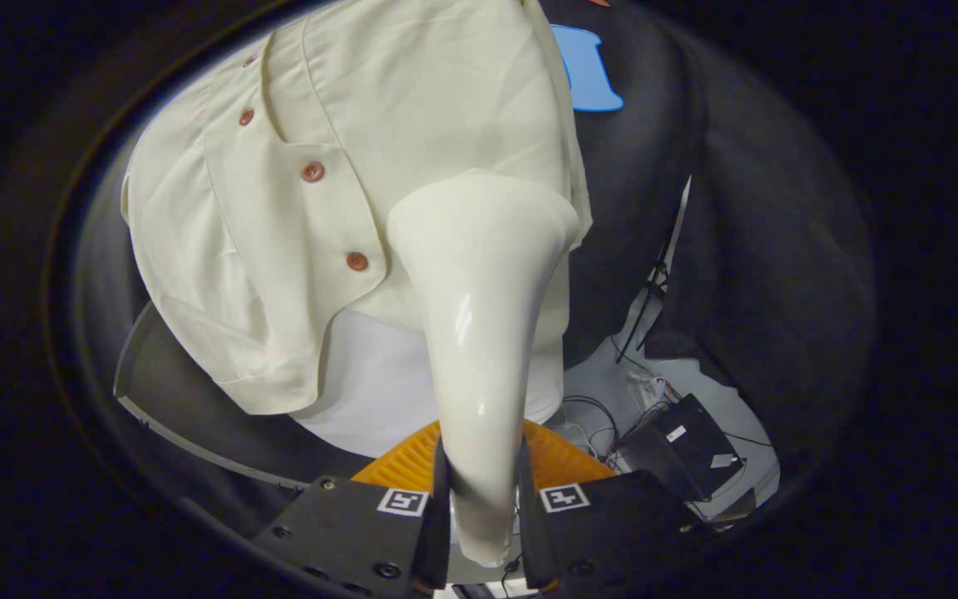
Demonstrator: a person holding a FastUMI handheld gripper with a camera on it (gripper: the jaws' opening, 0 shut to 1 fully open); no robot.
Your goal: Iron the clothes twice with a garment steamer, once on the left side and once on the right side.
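A glossy white garment steamer [483, 333] runs up from between my fingers, its handle clamped by both of them. My gripper [483, 507] is shut on that handle. The steamer's wide head rests against a cream shirt [379, 141] with brown buttons [313, 171], to the right of the button row, near the shirt's lower right hem. The shirt hangs on a form whose white base [379, 374] shows below the hem. The steamer body hides part of the hem.
An orange ribbed object [558, 457] lies just behind my fingers, below the shirt. To the right, on a pale floor, sit a black box [683, 449] and loose cables [612, 416]. A grey curved panel [180, 391] stands left of the form.
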